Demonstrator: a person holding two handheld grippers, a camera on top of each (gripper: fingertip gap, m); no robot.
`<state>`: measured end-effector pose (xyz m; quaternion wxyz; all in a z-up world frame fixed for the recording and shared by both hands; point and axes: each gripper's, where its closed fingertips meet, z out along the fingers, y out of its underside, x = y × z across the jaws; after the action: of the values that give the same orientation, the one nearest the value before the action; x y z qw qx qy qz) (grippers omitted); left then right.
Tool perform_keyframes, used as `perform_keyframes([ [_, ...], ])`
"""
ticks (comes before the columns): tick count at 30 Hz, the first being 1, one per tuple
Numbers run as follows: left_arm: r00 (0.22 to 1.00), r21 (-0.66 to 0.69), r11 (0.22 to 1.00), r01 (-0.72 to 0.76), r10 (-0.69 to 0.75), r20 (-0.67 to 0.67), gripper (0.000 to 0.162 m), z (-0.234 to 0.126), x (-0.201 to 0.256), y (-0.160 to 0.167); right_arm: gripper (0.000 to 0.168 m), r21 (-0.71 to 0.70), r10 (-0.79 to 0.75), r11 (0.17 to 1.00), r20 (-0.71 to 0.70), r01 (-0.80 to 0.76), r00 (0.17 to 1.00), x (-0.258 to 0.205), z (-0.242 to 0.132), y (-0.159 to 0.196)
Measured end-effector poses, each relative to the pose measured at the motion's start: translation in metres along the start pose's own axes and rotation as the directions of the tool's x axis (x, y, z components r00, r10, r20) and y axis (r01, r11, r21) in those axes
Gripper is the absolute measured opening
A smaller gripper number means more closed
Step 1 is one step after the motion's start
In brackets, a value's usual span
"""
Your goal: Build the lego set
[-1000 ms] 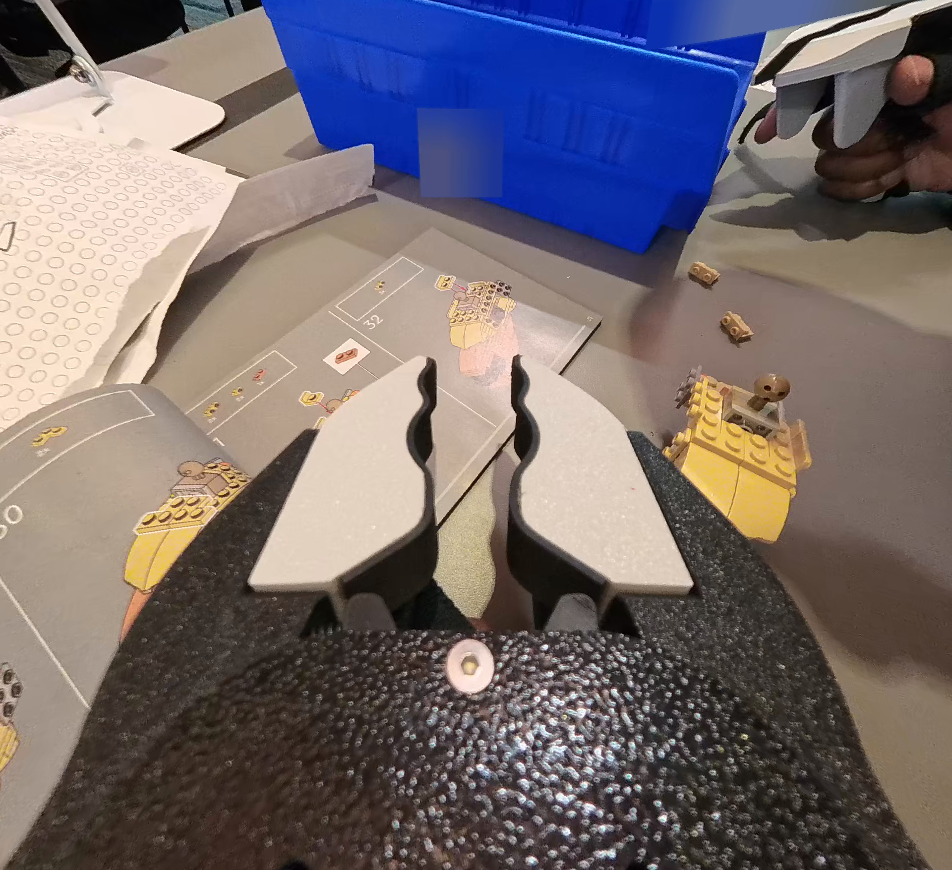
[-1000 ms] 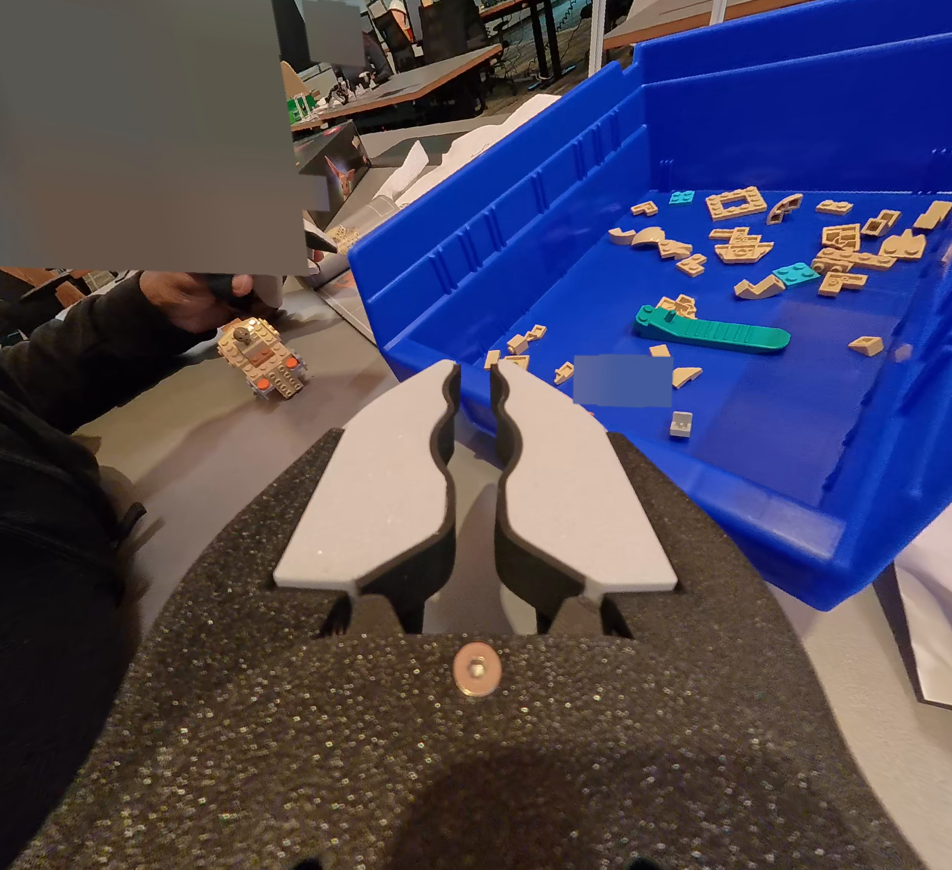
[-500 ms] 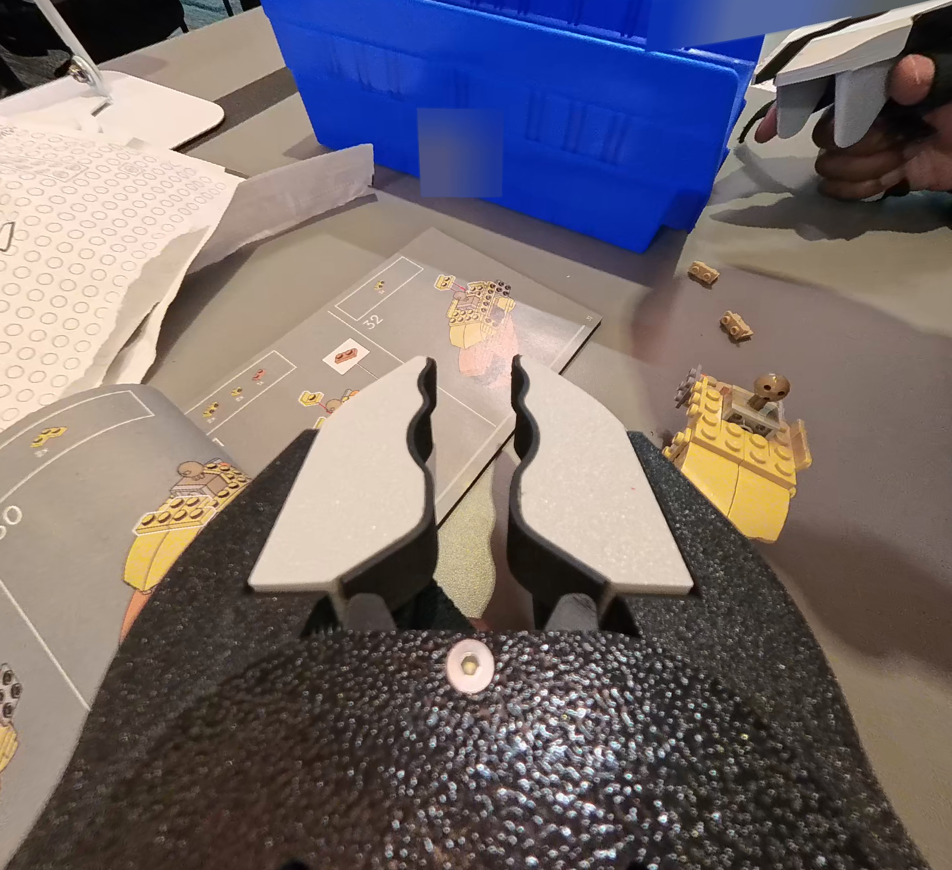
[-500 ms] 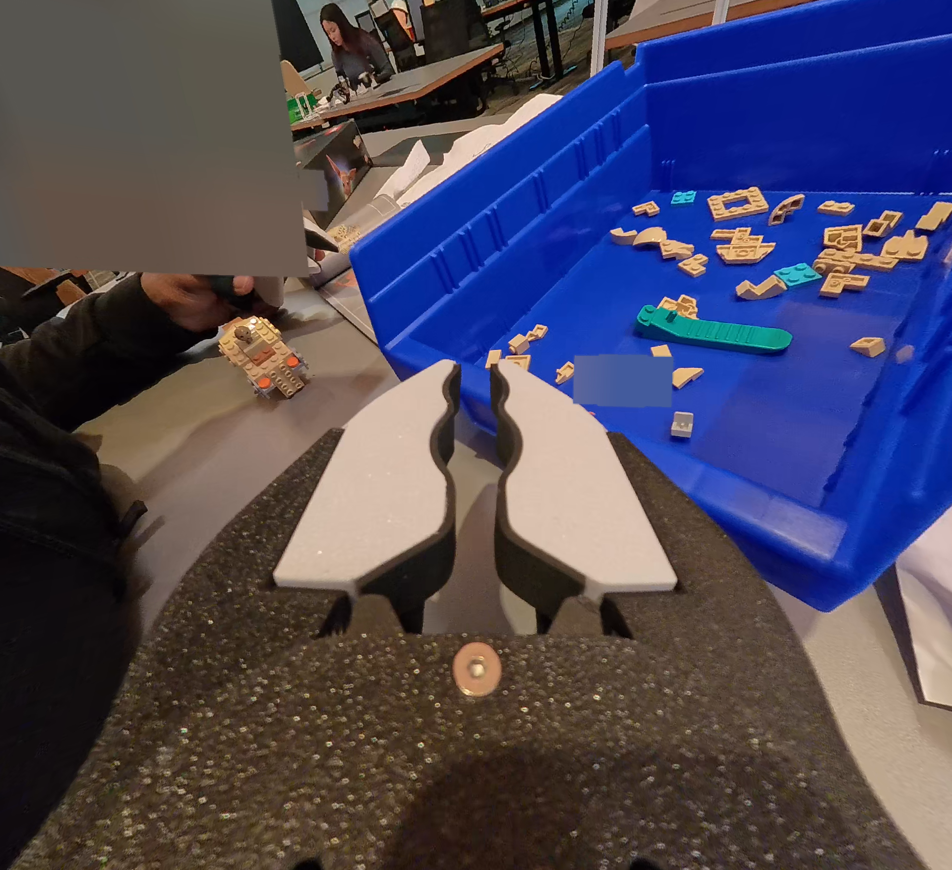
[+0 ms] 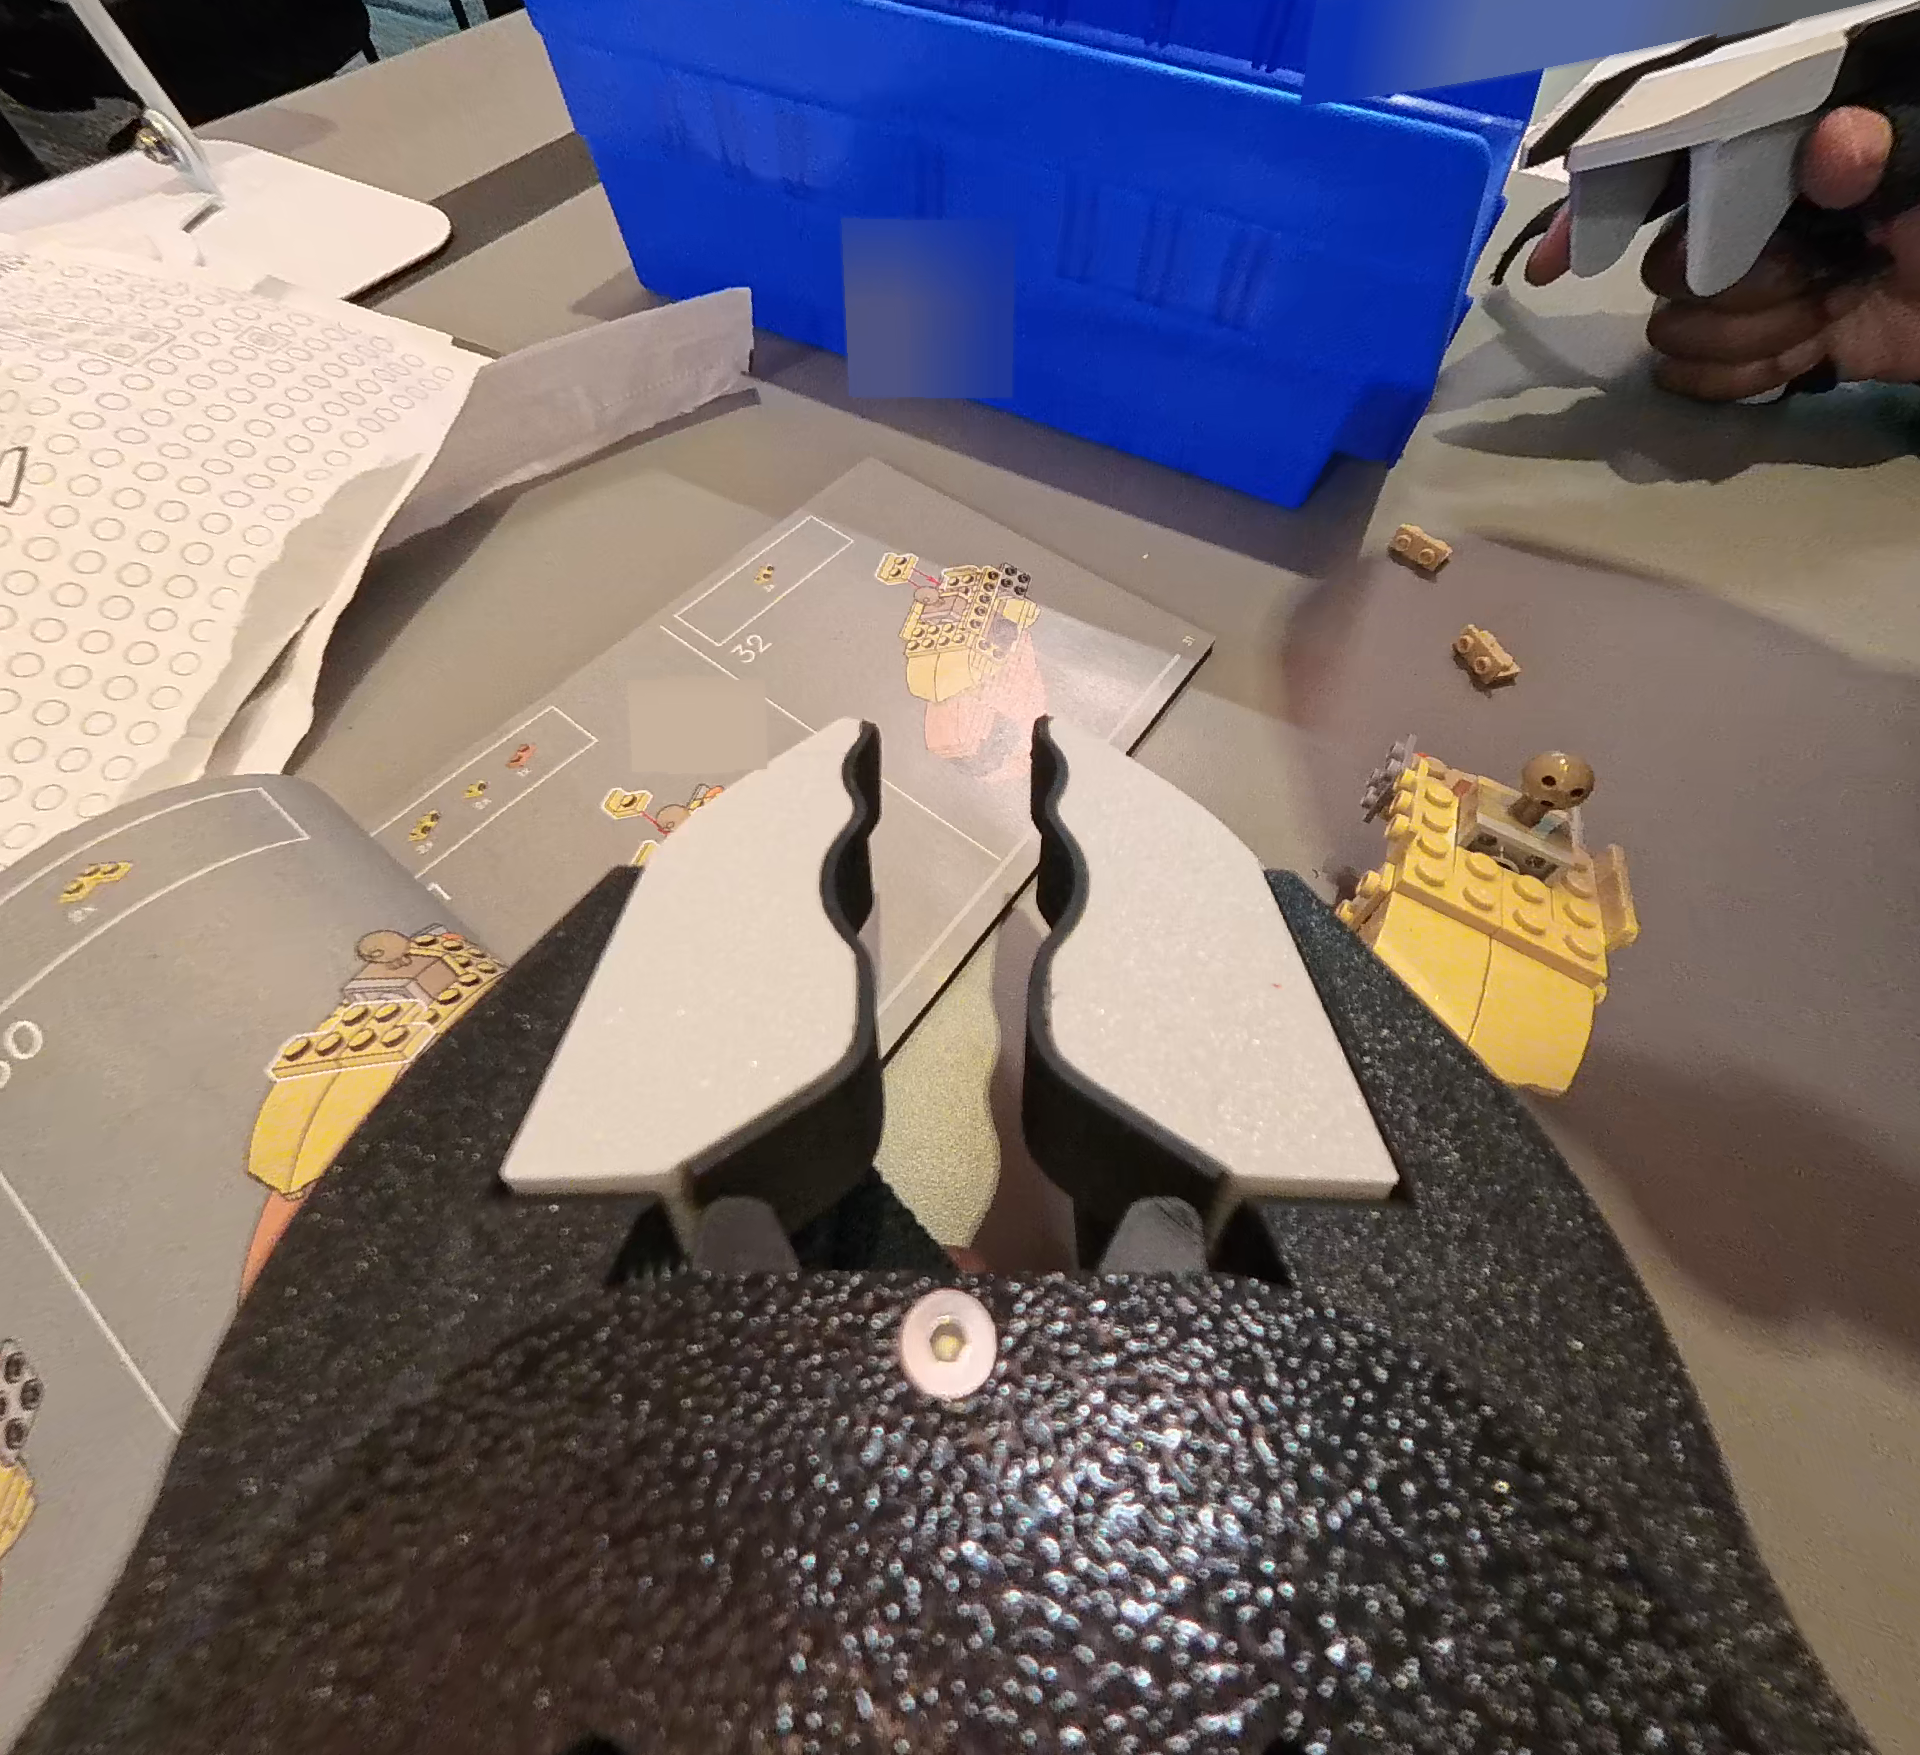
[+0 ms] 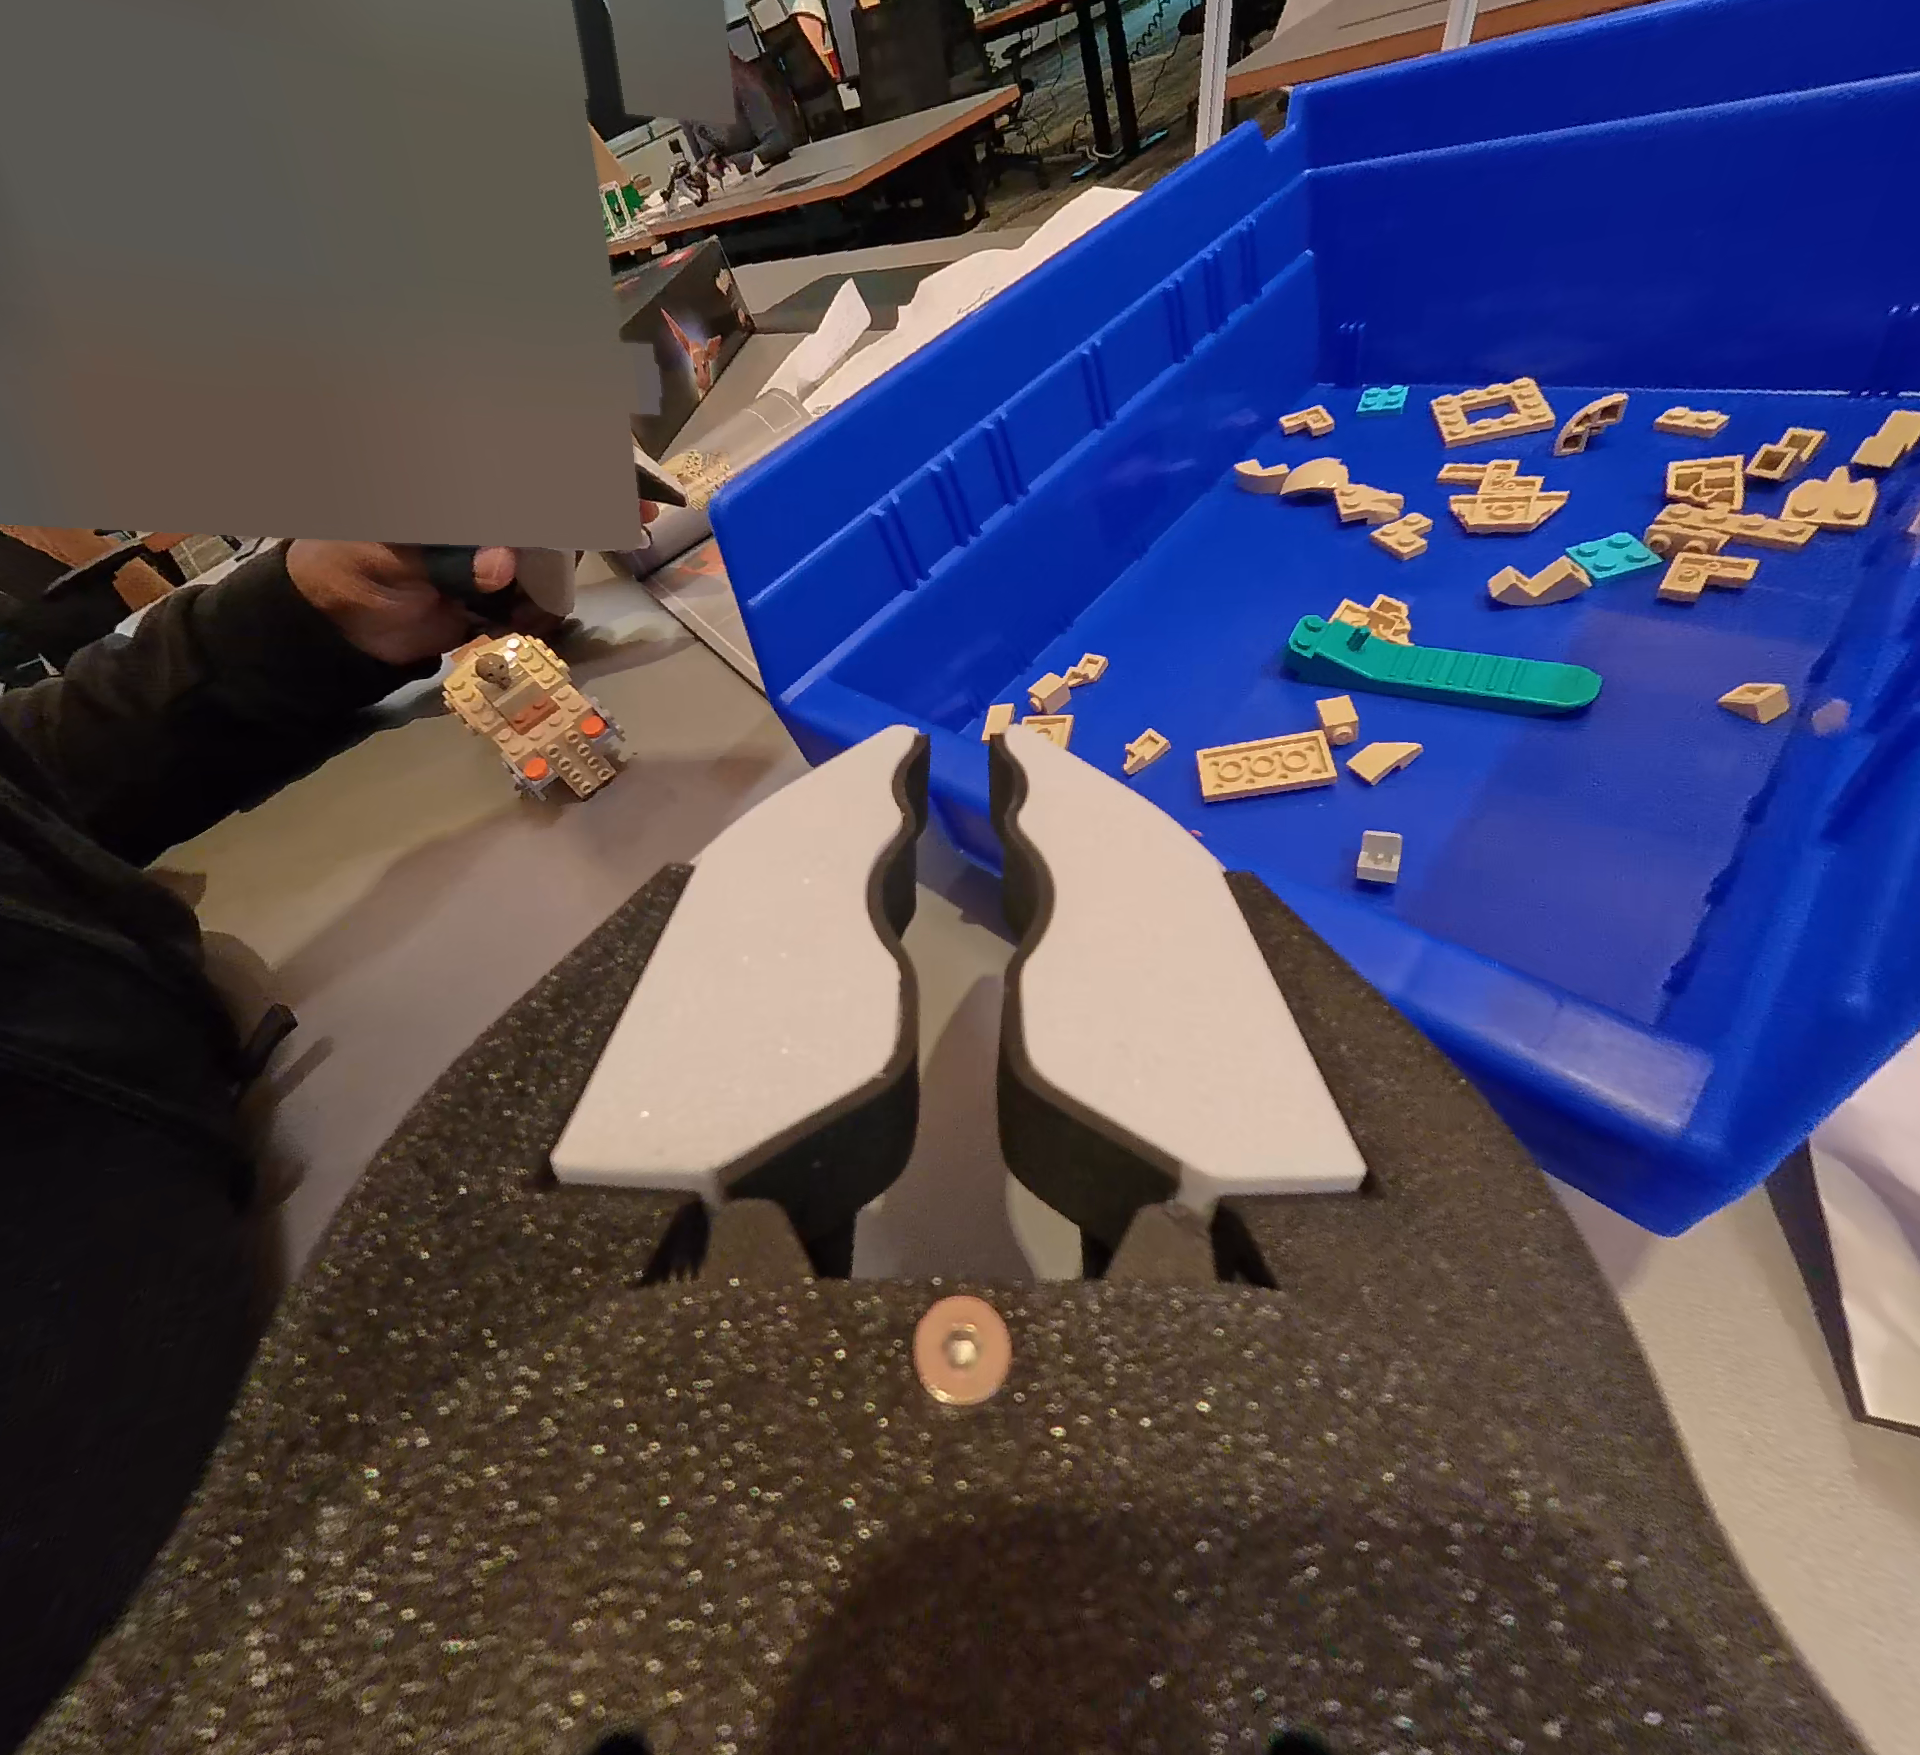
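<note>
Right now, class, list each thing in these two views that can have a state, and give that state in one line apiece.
left gripper: open, empty, above the booklet.
right gripper: open a little, empty, at the bin's near edge.
instruction booklet: open, flat on the table.
partly built yellow model: unfinished, standing on the table, untouched.
blue bin: open-topped, loose pieces inside.
teal brick separator: lying flat in the bin.
two tan pieces: loose on the table.

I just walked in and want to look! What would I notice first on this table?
Probably the big blue bin, with tan lego pieces and a long teal tool scattered on its floor. Next, the half-built yellow model standing on the grey table, right of the open instruction booklet. Both tools, left and right, are empty.
</note>
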<state>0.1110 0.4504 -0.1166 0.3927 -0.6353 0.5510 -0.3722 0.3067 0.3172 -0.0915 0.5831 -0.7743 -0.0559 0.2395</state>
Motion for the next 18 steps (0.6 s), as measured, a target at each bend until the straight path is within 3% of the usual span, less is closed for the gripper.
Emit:
perform_keyframes([
  [4, 1.000, -0.001, 1.000, -0.001, 0.001, -0.001, 0.027, 0.000, 0.000, 0.000, 0.011, 0.021, -0.059, 0.998, 0.017, 0.059, 0.998, -0.001, -0.002, -0.004],
  [6, 1.000, -0.006, 1.000, 0.014, -0.014, -0.005, 0.027, 0.001, -0.001, 0.001, 0.009, -0.002, -0.200, 0.980, -0.013, 0.200, 0.980, 0.004, -0.013, -0.022],
  [8, 1.000, 0.007, 1.000, 0.024, -0.024, -0.001, 0.027, -0.001, -0.002, -0.001, 0.010, -0.077, -0.427, 0.900, 0.034, 0.428, 0.904, -0.001, -0.026, -0.065],
  [11, 1.000, 0.020, 1.000, 0.015, -0.015, 0.005, 0.027, -0.004, -0.001, -0.001, 0.008, -0.289, -0.681, 0.642, 0.209, 0.710, 0.701, 0.026, -0.008, -0.109],
  [14, 1.000, 0.011, 1.000, -0.011, 0.011, 0.017, 0.027, -0.004, 0.001, 0.000, 0.011, -0.520, -0.660, 0.326, 0.472, 0.789, 0.584, 0.089, 0.035, -0.095],
  [16, 0.999, 0.000, 1.000, -0.030, 0.030, 0.024, 0.027, -0.003, 0.003, 0.001, 0.013, -0.589, -0.595, 0.094, 0.613, 0.803, 0.520, 0.128, 0.057, -0.075],
  [18, 0.998, -0.005, 0.999, -0.048, 0.048, 0.030, 0.027, -0.004, 0.004, 0.002, 0.013, -0.603, -0.533, -0.073, 0.697, 0.795, 0.480, 0.155, 0.074, -0.058],
])
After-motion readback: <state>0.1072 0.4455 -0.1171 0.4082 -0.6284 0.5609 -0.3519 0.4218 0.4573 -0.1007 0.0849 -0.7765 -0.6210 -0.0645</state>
